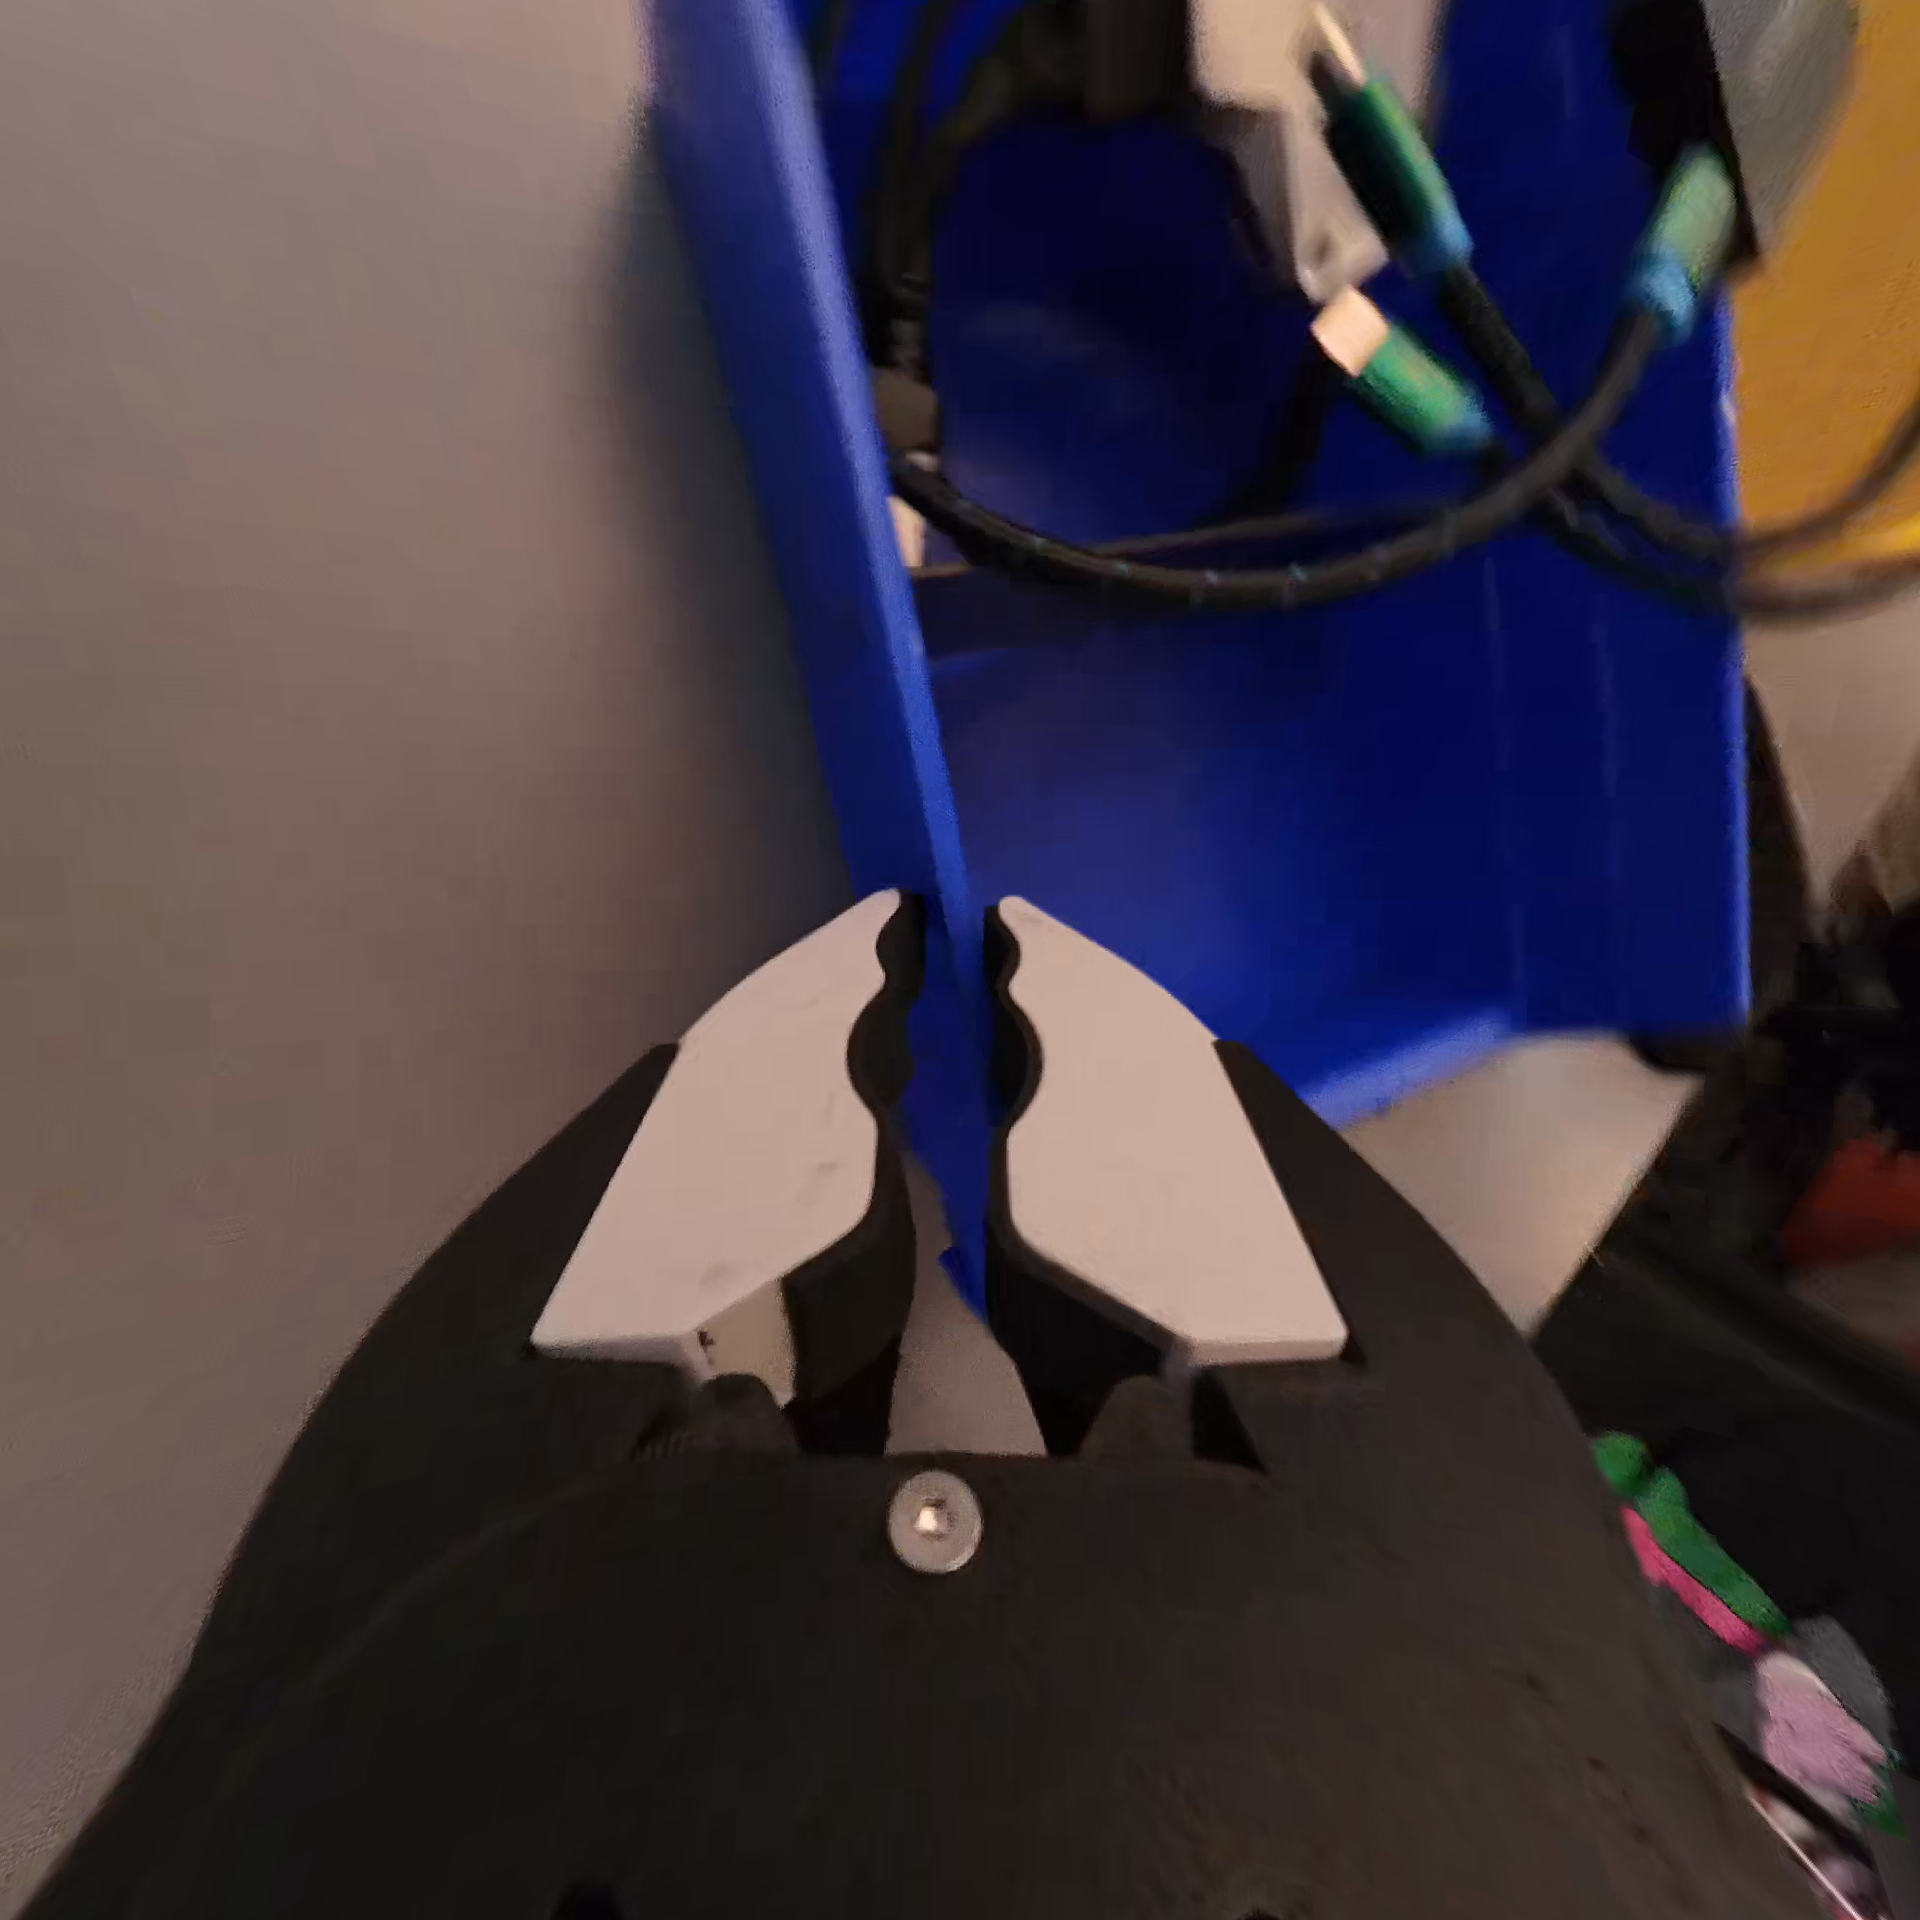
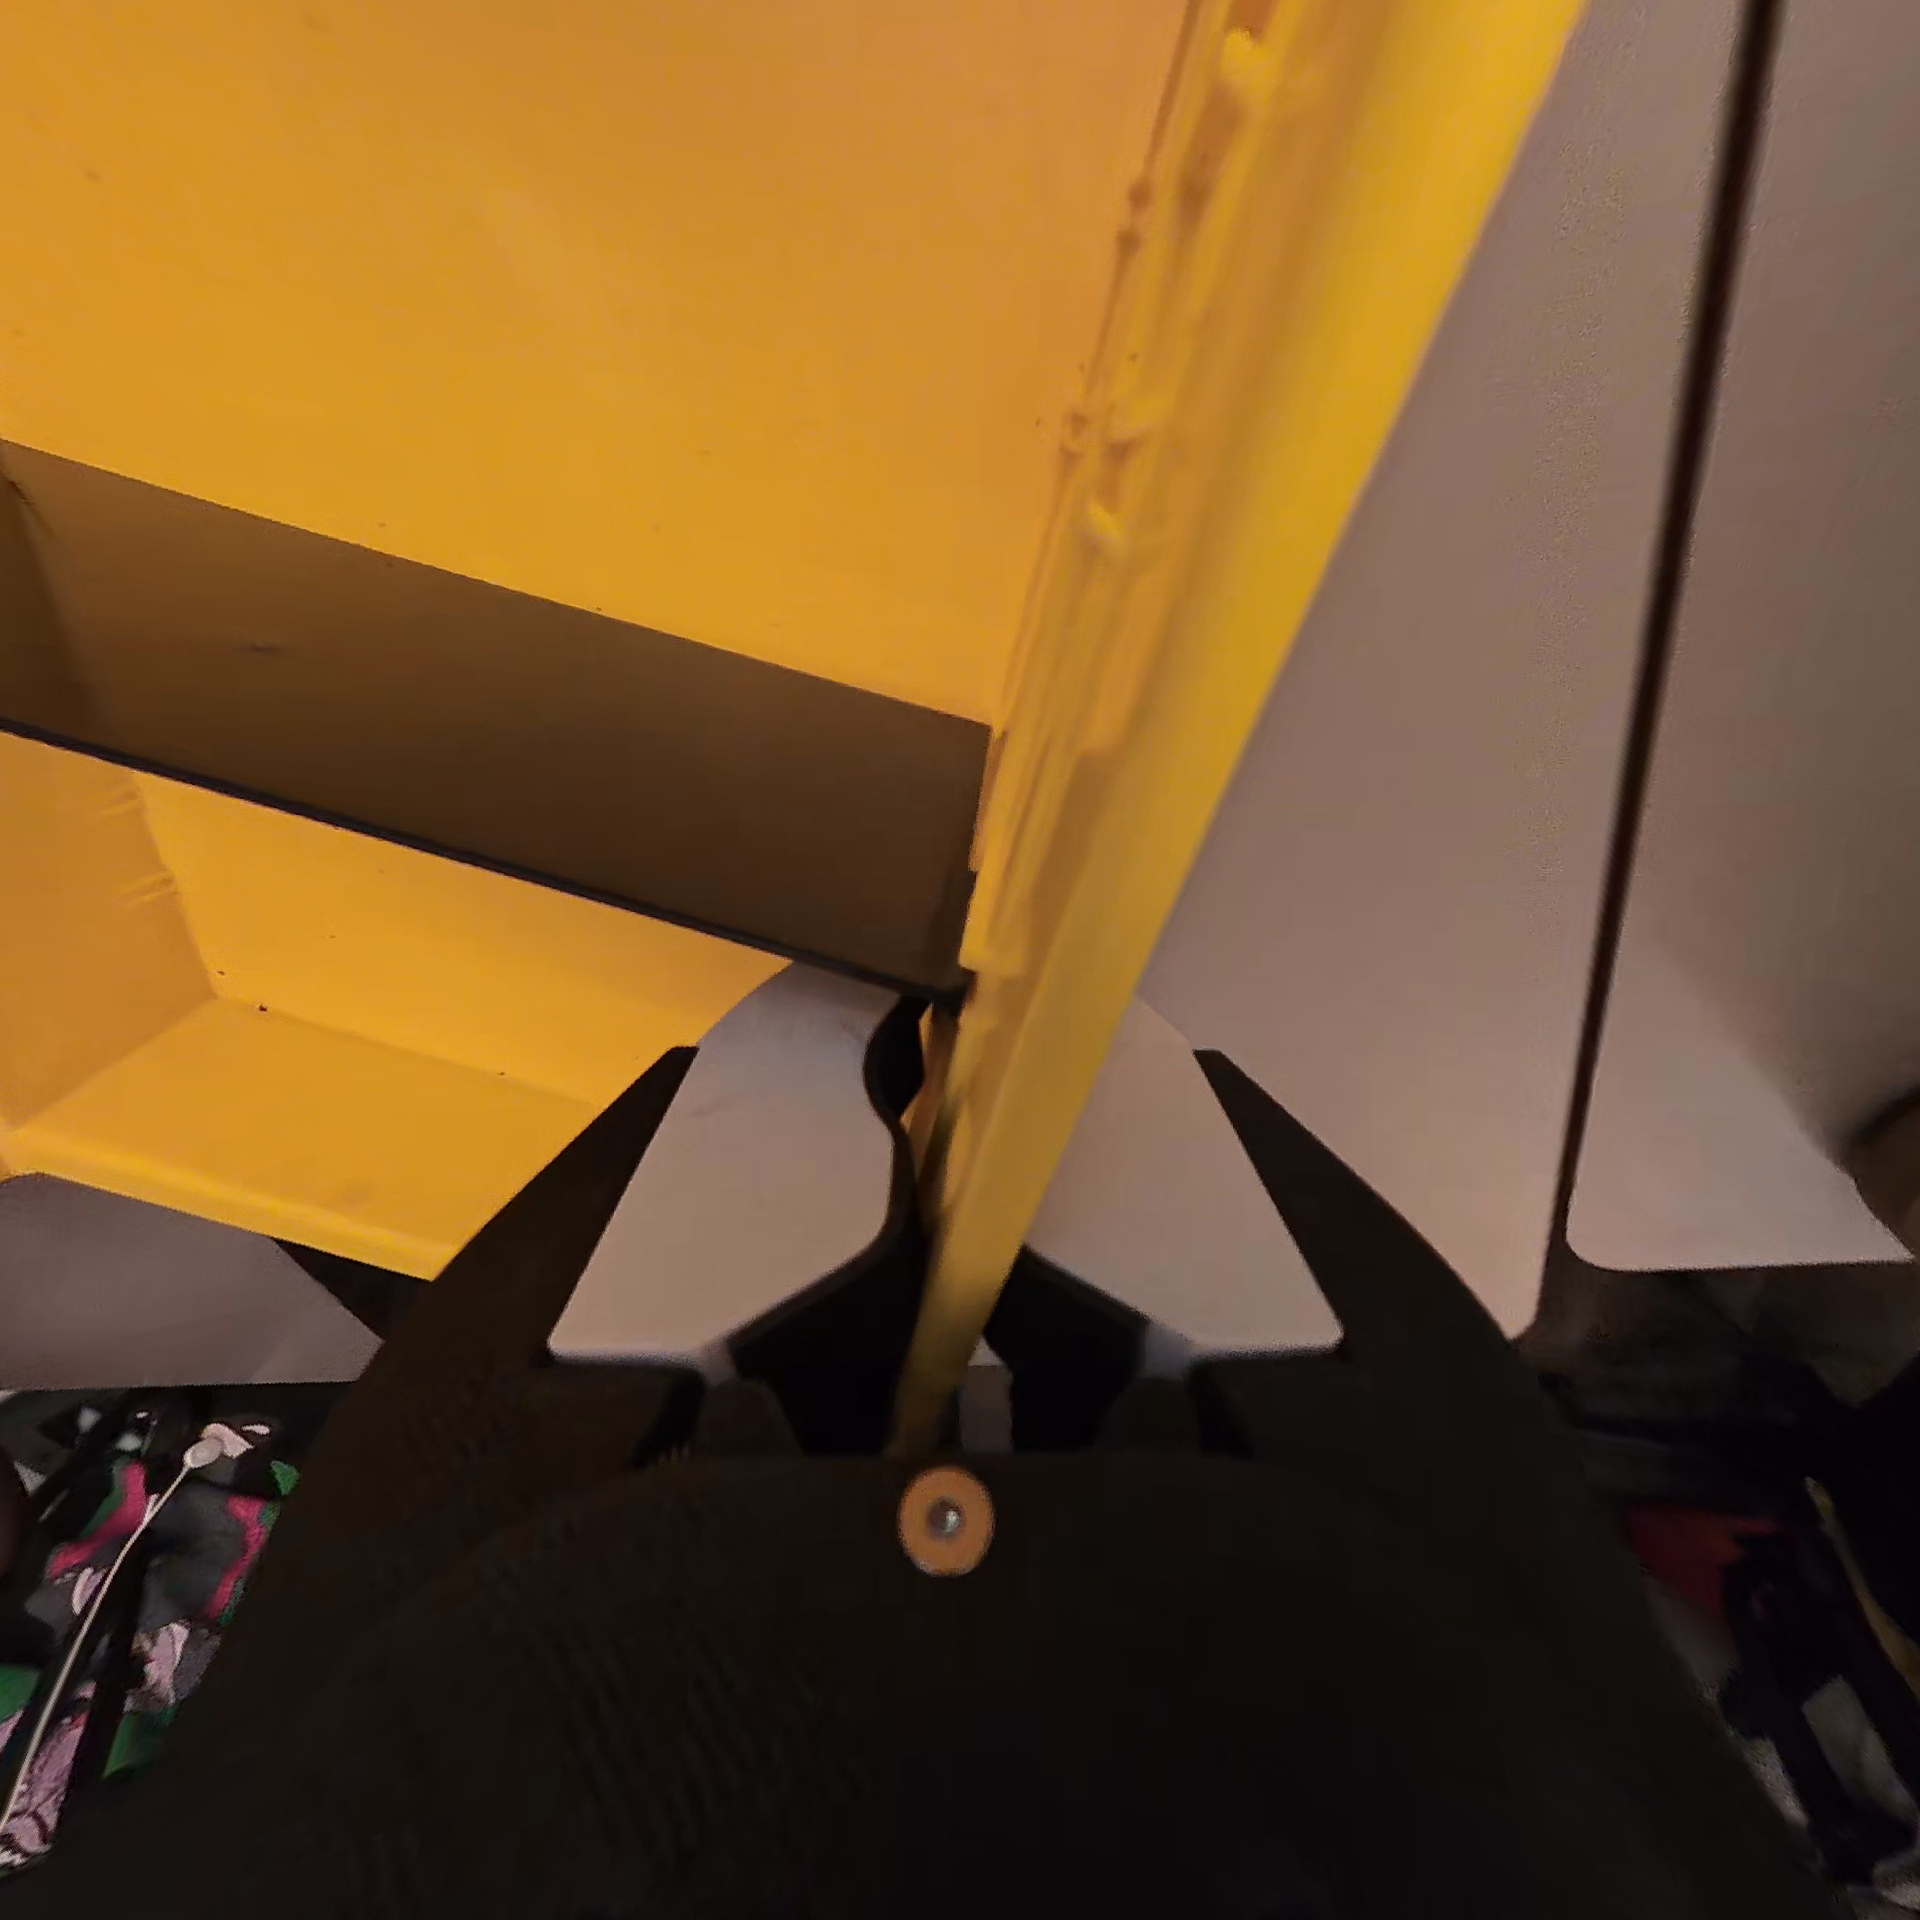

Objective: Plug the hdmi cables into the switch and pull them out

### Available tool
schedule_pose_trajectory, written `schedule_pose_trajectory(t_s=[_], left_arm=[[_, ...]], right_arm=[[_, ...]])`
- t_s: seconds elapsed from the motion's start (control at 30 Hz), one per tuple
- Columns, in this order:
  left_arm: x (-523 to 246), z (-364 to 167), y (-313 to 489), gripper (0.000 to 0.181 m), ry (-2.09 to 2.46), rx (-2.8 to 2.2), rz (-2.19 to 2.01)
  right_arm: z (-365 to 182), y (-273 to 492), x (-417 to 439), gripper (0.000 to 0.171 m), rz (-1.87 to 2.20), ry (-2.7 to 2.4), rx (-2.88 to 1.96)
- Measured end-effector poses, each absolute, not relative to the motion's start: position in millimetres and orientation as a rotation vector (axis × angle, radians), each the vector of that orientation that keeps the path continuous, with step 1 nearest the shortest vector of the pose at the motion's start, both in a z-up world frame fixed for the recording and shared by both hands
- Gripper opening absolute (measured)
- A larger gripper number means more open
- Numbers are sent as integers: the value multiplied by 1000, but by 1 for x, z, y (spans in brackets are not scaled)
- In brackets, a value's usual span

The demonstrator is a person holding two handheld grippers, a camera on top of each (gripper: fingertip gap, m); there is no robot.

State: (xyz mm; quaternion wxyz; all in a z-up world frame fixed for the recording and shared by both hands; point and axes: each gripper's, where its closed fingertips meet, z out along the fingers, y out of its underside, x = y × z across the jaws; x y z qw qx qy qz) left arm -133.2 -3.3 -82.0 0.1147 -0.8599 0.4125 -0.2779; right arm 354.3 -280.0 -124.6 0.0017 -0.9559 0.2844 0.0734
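Observation:
My left gripper [image 1: 951, 914] is shut on the left side wall of a blue plastic bin [image 1: 1299, 831]. In the bin's far end lie black braided HDMI cables [image 1: 1195, 566] with green plugs [image 1: 1413, 390] and a grey switch box [image 1: 1273, 135], blurred. One plug seems to sit in the switch. My right gripper [image 2: 961, 1013] is shut on the right side wall of a yellow plastic bin [image 2: 623, 312]. A dark divider panel [image 2: 499, 727] crosses the yellow bin. No cable shows inside it.
Both bins stand on a white table [image 1: 312, 623]. A corner of the yellow bin [image 1: 1829, 343] shows to the right of the blue one. A dark seam [image 2: 1662, 623] runs down the table. Patterned fabric [image 2: 125, 1558] and a white cord lie below the table edge.

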Motion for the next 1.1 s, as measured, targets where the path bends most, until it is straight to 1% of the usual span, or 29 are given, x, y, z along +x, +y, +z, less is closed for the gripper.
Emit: schedule_pose_trajectory(t_s=[0.1, 0.2, 0.43, 0.5, 0.53, 0.73, 0.87, 1.1], left_arm=[[-177, -81, 35, 7, 1041, -2531, -725], [-222, -79, 52, 7, 945, -2560, -702], [-323, -76, 66, 8, 670, -2637, -691], [-351, -76, 69, 9, 558, -2647, -706], [-364, -77, 70, 9, 497, -2648, -719], [-436, -76, 74, 12, 172, -2586, -795], [-467, -76, 74, 12, 76, -2549, -782], [-471, -73, 68, 14, -15, -2527, -916]], right_arm=[[-132, -259, 337, 4, 254, 798, -3021], [-140, -239, 319, 4, 268, 709, -3045], [-147, -196, 285, 3, 255, 467, -3086], [-147, -191, 278, 3, 252, 399, -3105], [-146, -188, 275, 0, 250, 369, -3112], [-146, -183, 275, 1, 253, 327, -3125], [-146, -184, 282, 1, 249, 298, -3127], [-146, -186, 286, 4, 249, 337, -3130]])
